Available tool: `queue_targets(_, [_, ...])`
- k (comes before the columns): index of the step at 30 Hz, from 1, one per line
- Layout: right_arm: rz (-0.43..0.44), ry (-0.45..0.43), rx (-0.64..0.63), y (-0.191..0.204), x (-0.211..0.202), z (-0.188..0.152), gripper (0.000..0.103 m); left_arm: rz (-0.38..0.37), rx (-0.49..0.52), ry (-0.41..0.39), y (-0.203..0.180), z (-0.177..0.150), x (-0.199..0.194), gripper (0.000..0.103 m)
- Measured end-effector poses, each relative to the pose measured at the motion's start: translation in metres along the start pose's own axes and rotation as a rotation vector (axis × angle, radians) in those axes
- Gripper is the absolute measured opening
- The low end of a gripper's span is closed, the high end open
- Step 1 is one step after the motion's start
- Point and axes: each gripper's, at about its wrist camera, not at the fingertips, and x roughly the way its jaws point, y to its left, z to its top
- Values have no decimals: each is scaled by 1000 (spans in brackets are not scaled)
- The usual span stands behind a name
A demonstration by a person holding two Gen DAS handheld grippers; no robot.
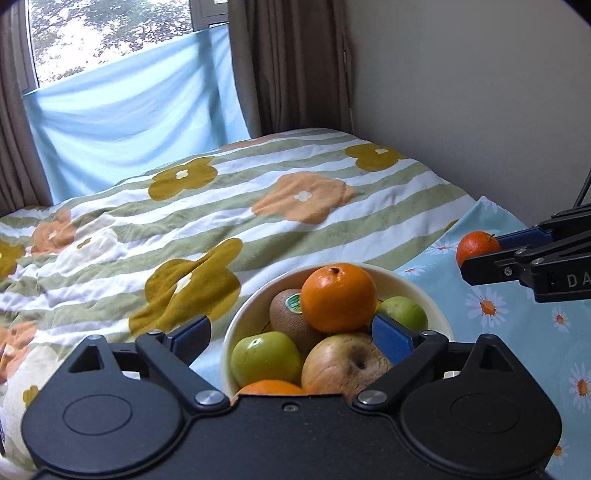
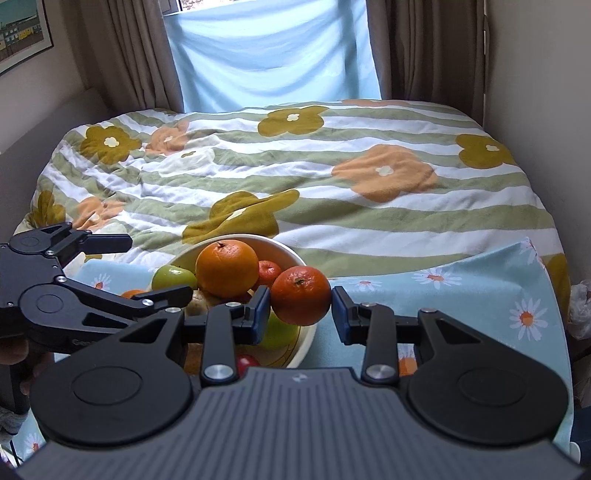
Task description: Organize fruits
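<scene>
Fruits fill a cream bowl (image 2: 291, 254) at lower centre of both views, resting on a pale blue daisy-print cloth (image 2: 480, 291) at the near edge of a bed.

In the right wrist view, the left gripper (image 2: 159, 269) enters from the lower left edge, its black fingers spread wide with nothing between them, the nearer finger lying across the bowl's left side and hiding part of the fruit. To its right a green apple (image 2: 171, 277) sits beside a large orange (image 2: 227, 267) at the top of the heap, with a small red fruit (image 2: 269, 271) just behind. Right of that, the right gripper (image 2: 301, 308) has a darker mandarin (image 2: 301, 295) between its blue pads (image 2: 262, 314); the left pad touches the fruit, but whether the right pad touches it I cannot tell. The mandarin hangs over the bowl's right rim.

In the left wrist view the bowl shows two green apples (image 1: 264, 356), one kiwi with a sticker (image 1: 291, 317), one brownish apple (image 1: 345, 363), the large orange on top and part of another orange (image 1: 271, 387) at the near rim. The left gripper's open fingers straddle the bowl.

Beyond lies a striped quilt (image 2: 332, 177) with ochre and peach flowers. Brown curtains (image 2: 122, 51) flank a window covered by blue fabric (image 2: 273, 48), and a framed picture (image 2: 22, 33) hangs at the upper left.
</scene>
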Motion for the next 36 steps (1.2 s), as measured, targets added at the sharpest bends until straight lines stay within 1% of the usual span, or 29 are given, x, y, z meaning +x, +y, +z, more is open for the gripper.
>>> queue_targets(6, [48,29,-59,24,5,-7,51,53,-74,-13,22,-19,-31,97])
queue_targets(11, [79,64,-95,43,11,-22,51,84,-120,-21,35,-31,-48,97])
queue_targets(15, [96,93,-111,57,14,-35,51,95,-132,-19,37,-40,-55,97])
queue_targets(21, [104,112,-121,67,20,-46,52,103,-137,-26,38,-49,-62,97])
queue_targets(23, [109,102,-114,68,18,-47,63,108,-140,-29,38,-51,-65,97])
queue_targets(24, [103,91,-106,68,17,-47,74,110,-142,-32,38,-52,-68,97])
queue_targets(25, [99,76,-101,67,13,-48,80,113,-142,-36,39,-52,-70,97])
queue_targets(27, [87,52,-94,66,5,-49,83,121,-140,-46,38,-53,-78,97])
queue_targets(31, [74,17,-77,61,-20,-48,83,135,-152,-69,33,-51,-101,97])
queue_targets(36, [44,-38,-85,55,-71,-43,84,163,-184,-109,19,-46,-143,97])
